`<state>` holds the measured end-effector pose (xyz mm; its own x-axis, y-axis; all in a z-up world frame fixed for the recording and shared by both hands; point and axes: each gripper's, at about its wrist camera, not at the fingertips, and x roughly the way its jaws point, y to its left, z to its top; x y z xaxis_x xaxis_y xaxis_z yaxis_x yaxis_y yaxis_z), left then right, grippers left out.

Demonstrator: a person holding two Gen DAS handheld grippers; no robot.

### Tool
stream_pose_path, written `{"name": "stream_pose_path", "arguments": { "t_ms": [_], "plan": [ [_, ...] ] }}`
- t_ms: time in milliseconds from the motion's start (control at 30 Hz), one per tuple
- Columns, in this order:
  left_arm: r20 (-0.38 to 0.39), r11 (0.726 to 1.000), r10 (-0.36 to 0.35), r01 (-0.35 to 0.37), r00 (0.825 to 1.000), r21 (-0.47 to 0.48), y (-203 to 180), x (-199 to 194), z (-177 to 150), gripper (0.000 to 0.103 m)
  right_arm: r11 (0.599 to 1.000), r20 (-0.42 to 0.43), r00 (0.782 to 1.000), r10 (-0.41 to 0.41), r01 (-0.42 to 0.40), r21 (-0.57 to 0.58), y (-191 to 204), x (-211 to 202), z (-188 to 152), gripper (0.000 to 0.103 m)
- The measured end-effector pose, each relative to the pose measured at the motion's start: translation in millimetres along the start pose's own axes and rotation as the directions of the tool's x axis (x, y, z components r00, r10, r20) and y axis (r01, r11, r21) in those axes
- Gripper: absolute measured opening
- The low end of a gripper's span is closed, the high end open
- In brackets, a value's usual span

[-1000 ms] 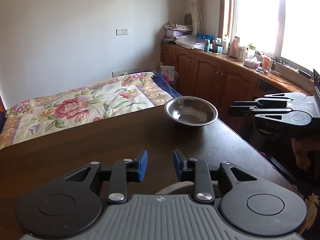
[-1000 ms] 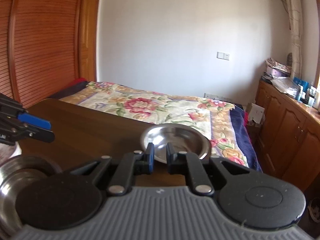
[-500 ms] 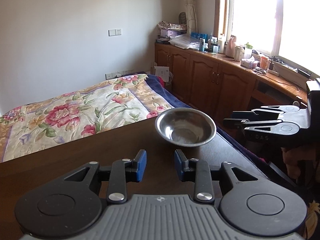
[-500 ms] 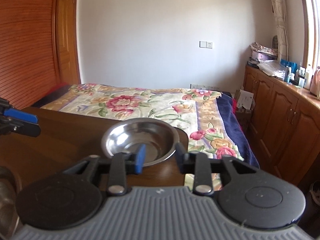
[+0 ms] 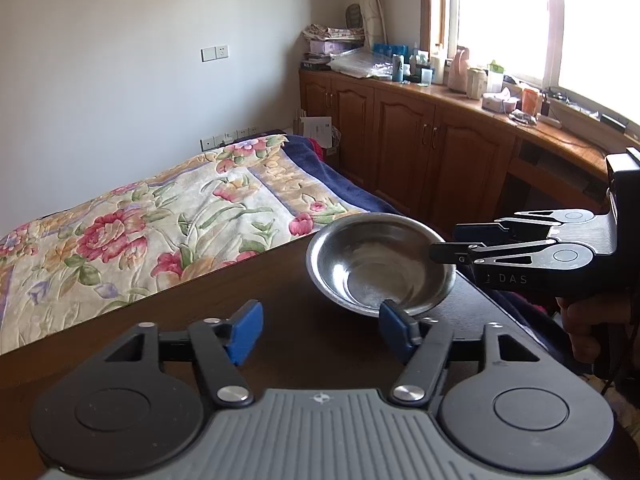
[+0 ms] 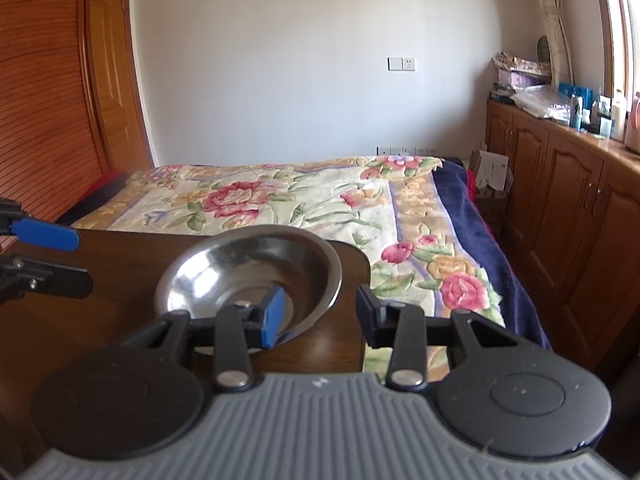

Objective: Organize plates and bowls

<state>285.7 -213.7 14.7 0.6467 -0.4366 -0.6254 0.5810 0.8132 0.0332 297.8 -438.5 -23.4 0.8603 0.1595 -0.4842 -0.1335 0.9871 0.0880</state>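
Stainless steel bowl (image 5: 380,266), empty and upright, sits at the far right corner of the dark wood tabletop (image 5: 180,320), its inside dull with a brighter patch near the base. Right tool (image 6: 318,312) spread wide; its blue-padded left finger (image 6: 272,316) hangs over the bowl's near inside, the other finger outside the rim, neither clearly touching. In the left wrist view the same tool (image 5: 444,246) reaches in over the bowl's right rim, a hand (image 5: 588,324) gripping its handle. Left tool (image 5: 320,328) also spread wide, holding nothing; its right pad (image 5: 394,326) lies just beside the bowl's near rim, contact not discernible. Beyond the tabletop's far edge: a bed with a floral cover (image 5: 140,232), wooden cabinets (image 5: 420,148) under a bright window.
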Motion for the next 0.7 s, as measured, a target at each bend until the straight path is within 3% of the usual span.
{"name": "stream_pose_path", "arguments": {
  "t_ms": [67, 267, 467, 567, 700],
  "plan": [
    [-0.011, 1.0, -0.006, 0.006, 1.0, 0.004, 3.4, 7.4, 0.8, 0.07, 1.0, -0.003, 1.0, 0.008, -0.008, 0.013, -2.3, 4.4, -0.3, 0.041],
    [-0.034, 1.0, -0.029, 0.029, 0.999, 0.003, 8.9, 26.7, 7.7, 0.089, 0.999, -0.014, 1.0, 0.018, -0.018, 0.028, -3.0, 11.3, -1.6, 0.041],
    [-0.053, 0.999, -0.034, 0.034, 0.998, 0.011, 8.6, 44.3, 13.4, 0.091, 0.999, -0.016, 0.999, 0.033, -0.032, 0.04, -4.3, 17.1, -0.8, 0.041],
    [-0.063, 0.999, -0.036, 0.036, 0.997, 0.007, 9.9, 52.0, 15.3, 0.088, 0.998, -0.016, 0.999, 0.039, -0.038, 0.043, -3.7, 18.3, -1.5, 0.041],
    [-0.092, 0.999, -0.052, 0.052, 0.994, -0.005, 12.3, 61.3, 17.8, 0.064, 0.998, -0.014, 0.999, 0.05, -0.049, 0.05, -3.6, 18.0, -1.8, 0.041]
  ]
}}
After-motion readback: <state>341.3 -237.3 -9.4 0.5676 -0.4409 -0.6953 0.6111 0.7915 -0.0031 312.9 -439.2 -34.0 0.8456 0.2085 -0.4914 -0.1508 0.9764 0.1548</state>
